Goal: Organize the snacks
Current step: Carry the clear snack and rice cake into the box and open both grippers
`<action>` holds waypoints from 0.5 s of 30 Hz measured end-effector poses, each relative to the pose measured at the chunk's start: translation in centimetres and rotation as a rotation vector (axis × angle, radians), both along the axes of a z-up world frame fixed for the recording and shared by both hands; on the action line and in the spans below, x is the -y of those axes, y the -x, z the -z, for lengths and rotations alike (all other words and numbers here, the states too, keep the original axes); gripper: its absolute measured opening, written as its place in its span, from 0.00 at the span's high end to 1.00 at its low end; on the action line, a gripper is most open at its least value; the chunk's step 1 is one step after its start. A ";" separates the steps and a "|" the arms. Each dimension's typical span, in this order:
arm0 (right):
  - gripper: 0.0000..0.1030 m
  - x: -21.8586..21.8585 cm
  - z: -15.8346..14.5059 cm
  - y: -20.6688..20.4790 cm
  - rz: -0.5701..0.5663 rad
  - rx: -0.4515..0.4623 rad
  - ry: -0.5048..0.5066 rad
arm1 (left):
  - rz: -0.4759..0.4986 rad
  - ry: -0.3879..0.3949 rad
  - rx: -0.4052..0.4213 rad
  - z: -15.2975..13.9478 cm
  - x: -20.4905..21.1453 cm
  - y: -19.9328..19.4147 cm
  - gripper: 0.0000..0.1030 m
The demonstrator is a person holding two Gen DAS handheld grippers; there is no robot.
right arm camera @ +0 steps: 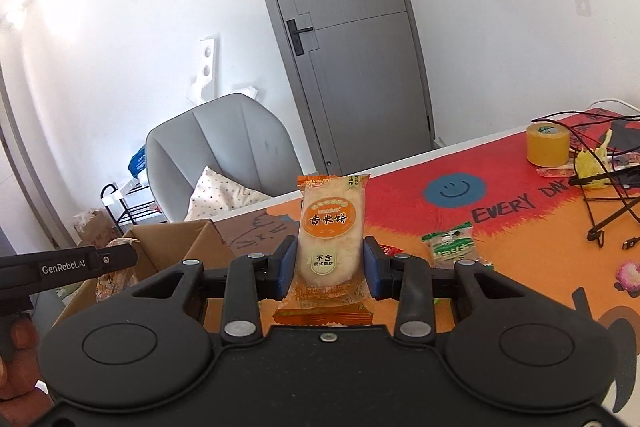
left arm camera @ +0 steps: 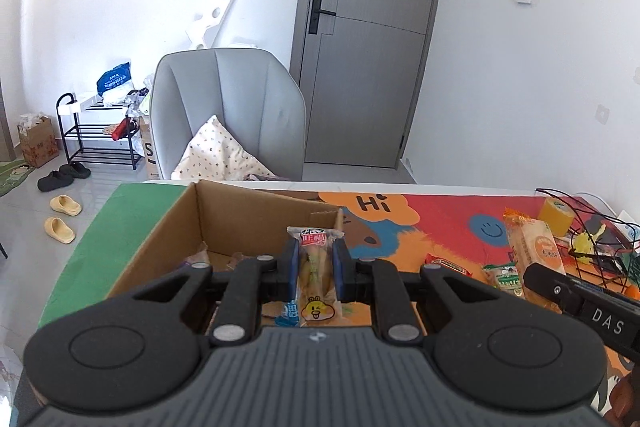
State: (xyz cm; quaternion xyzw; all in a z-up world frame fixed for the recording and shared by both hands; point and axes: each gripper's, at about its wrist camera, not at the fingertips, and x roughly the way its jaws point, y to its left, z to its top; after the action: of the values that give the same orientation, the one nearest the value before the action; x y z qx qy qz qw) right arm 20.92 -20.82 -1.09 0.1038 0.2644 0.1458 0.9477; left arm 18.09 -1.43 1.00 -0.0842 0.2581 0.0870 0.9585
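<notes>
My left gripper (left arm camera: 316, 263) is shut on a clear snack packet with a cartoon bear (left arm camera: 314, 275), held upright above the right edge of an open cardboard box (left arm camera: 224, 215). My right gripper (right arm camera: 329, 263) is shut on an orange rice cracker packet (right arm camera: 330, 227), held upright above the table; this packet also shows in the left wrist view (left arm camera: 534, 247). The box shows at the left of the right wrist view (right arm camera: 172, 247). A green-white snack packet (right arm camera: 452, 245) and a small red packet (right arm camera: 388, 249) lie on the colourful mat (right arm camera: 500, 199).
A yellow tape roll (right arm camera: 547, 145), a black wire rack (right arm camera: 608, 195) and cables sit at the table's far right. A grey armchair (left arm camera: 228, 111) with a cushion stands behind the table. A shoe rack (left arm camera: 100, 131) and slippers are on the floor left.
</notes>
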 end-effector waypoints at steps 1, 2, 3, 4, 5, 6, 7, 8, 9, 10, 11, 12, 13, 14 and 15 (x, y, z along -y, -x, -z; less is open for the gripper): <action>0.65 -0.4 -0.1 -0.1 -0.009 0.001 -0.003 | -0.007 0.000 0.002 -0.2 -0.4 0.1 0.84; 0.65 -0.7 -0.1 -0.1 -0.017 0.003 -0.006 | -0.012 0.000 0.005 -0.3 -0.8 0.3 0.84; 0.65 -1.1 -0.2 -0.1 -0.024 0.005 -0.008 | -0.017 -0.001 0.006 -0.4 -1.2 0.4 0.84; 0.65 -1.4 -0.2 -0.1 -0.030 0.007 -0.007 | -0.022 0.001 0.006 -0.4 -1.6 0.5 0.84; 0.65 -1.7 -0.2 -0.1 -0.037 0.009 -0.007 | -0.028 0.003 0.006 -0.4 -1.9 0.6 0.84; 0.65 -2.1 -0.2 -0.1 -0.045 0.009 -0.008 | -0.035 0.004 0.004 -0.3 -2.3 0.7 0.84; 0.65 -2.5 -0.3 -0.1 -0.053 0.010 -0.008 | -0.042 0.006 0.002 -0.2 -2.7 0.7 0.84; 0.65 -2.8 -0.3 -0.1 -0.060 0.011 -0.008 | -0.048 0.009 0.000 -0.1 -3.1 0.7 0.84; 0.65 -3.2 -0.3 -0.2 -0.066 0.012 -0.007 | -0.054 0.012 -0.004 0.0 -3.4 0.7 0.84; 0.65 -3.6 -0.3 -0.2 -0.073 0.013 -0.005 | -0.059 0.016 -0.008 0.1 -3.9 0.7 0.84; 0.65 -4.0 -0.4 -0.2 -0.080 0.013 -0.005 | -0.062 0.020 -0.010 0.2 -4.2 0.7 0.84; 0.65 -4.3 -0.5 -0.2 -0.087 0.015 -0.004 | -0.063 0.021 -0.012 0.3 -4.5 0.7 0.84; 0.65 -4.8 -0.6 -0.2 -0.094 0.018 -0.004 | -0.063 0.024 -0.015 0.4 -4.9 0.8 0.84; 0.65 -5.2 -0.7 -0.2 -0.101 0.019 -0.005 | -0.066 0.029 -0.016 0.5 -5.2 0.8 0.82; 0.65 -5.6 -0.8 -0.2 -0.110 0.021 -0.005 | -0.072 0.036 -0.015 0.6 -5.6 0.8 0.79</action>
State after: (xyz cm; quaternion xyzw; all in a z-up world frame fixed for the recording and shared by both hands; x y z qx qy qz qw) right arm 21.08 -15.20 -0.25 0.0900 0.2594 0.1993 0.9407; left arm 17.28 4.18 0.38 -0.1103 0.2634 0.1175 0.9511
